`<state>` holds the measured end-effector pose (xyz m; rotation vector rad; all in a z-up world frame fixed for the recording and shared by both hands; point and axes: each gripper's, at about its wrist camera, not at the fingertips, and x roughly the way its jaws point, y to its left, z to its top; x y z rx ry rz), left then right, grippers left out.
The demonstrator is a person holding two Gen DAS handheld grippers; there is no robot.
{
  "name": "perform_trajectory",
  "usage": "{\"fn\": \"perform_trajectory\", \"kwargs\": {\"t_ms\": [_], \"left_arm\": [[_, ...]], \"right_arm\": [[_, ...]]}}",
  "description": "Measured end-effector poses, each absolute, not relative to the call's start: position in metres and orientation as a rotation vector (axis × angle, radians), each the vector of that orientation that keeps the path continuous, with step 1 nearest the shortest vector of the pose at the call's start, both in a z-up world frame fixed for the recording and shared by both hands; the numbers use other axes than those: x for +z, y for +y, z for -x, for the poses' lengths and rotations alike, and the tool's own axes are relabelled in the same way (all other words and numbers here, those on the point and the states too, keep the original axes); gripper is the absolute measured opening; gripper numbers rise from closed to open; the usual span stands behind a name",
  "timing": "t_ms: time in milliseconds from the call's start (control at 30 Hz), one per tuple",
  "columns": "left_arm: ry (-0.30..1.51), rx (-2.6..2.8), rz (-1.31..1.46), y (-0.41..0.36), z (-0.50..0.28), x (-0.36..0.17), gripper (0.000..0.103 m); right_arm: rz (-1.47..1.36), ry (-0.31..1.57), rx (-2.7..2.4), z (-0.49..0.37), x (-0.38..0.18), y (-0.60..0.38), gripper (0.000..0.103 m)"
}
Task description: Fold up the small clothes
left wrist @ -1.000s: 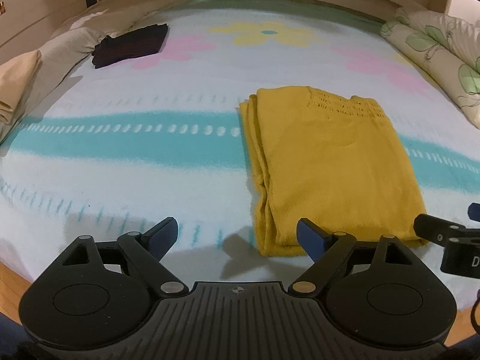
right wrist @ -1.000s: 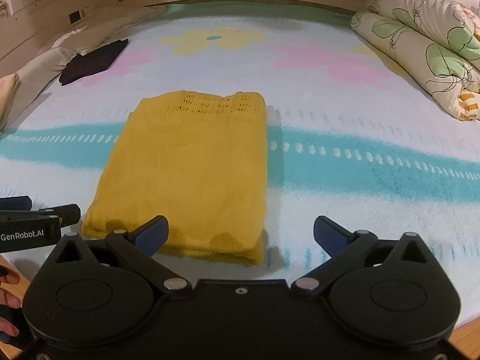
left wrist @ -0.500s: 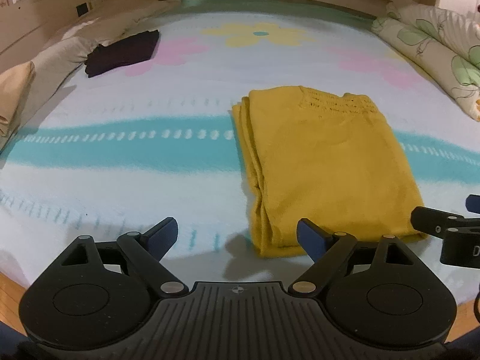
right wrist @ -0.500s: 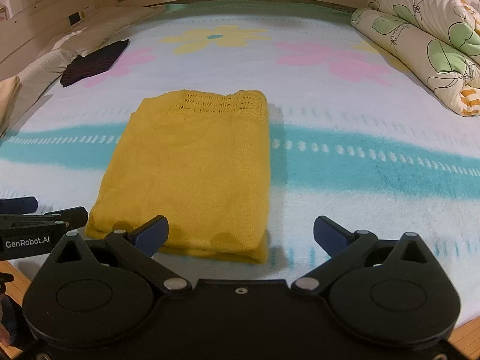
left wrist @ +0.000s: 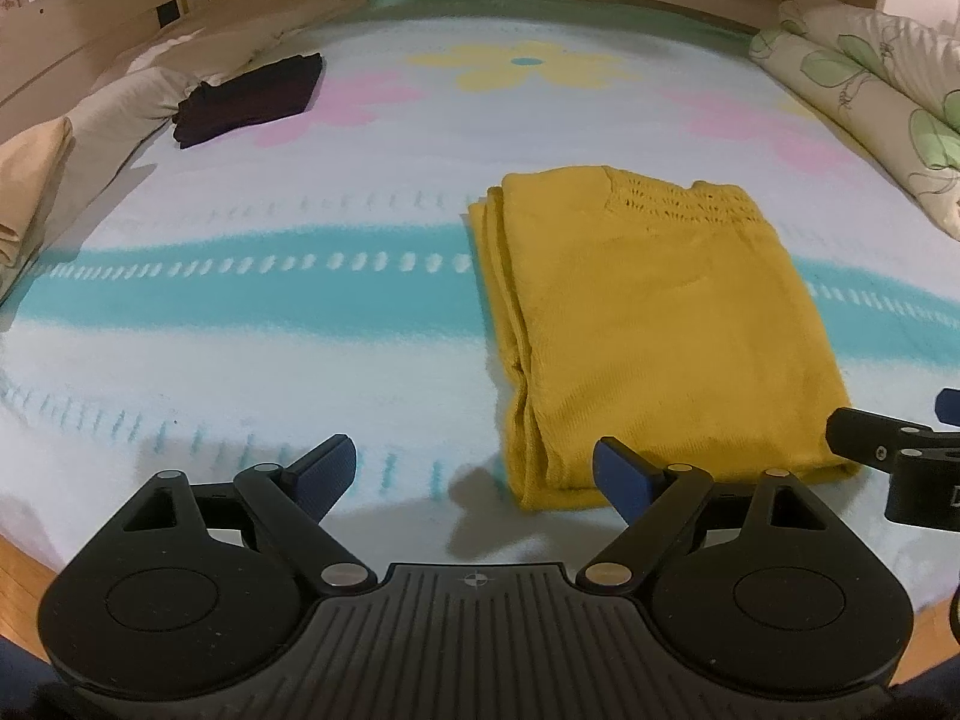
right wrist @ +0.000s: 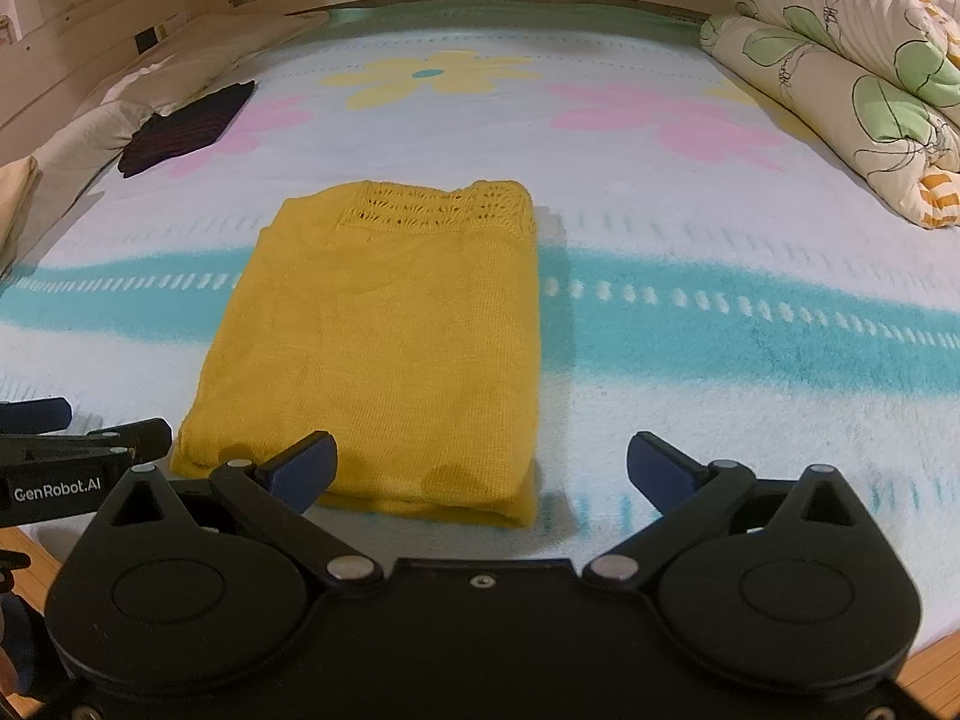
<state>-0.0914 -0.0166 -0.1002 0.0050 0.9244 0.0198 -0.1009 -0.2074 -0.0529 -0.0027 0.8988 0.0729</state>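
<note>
A yellow knit top [right wrist: 390, 348] is seen lying on the bed [right wrist: 690, 192], already folded into a tidy oblong, near the front edge and just ahead of both tools. The left hand-held gripper [left wrist: 474, 474] is held above the bedspread with its jaws spread wide and nothing between them; the right hand-held gripper [right wrist: 480, 468] is likewise wide and empty, its left finger over the near hem of the top, though contact cannot be confirmed from this angle. The knit is judged soft, light and limp, with stacked layers along its left edge that would slide apart if only the uppermost were pinched. A hold is best taken at the two near corners, through all layers. Ample clear bedspread is available to the left, right and beyond the garment. A dark folded garment [left wrist: 246, 99] lies well apart toward the far left, beside pillows [left wrist: 114, 120]; a rolled floral quilt [right wrist: 840, 84] bounds the far right. The near mattress edge leaves little margin for pulling back.
</note>
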Motion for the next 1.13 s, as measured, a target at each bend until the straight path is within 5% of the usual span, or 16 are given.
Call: {"fn": "perform_trajectory", "kwargs": {"t_ms": [1133], "left_arm": [[0.924, 0.022, 0.009, -0.0226, 0.0933, -0.102, 0.086]], "right_arm": [[-0.022, 0.92, 0.065, 0.0976, -0.0568, -0.2084, 0.103]]}}
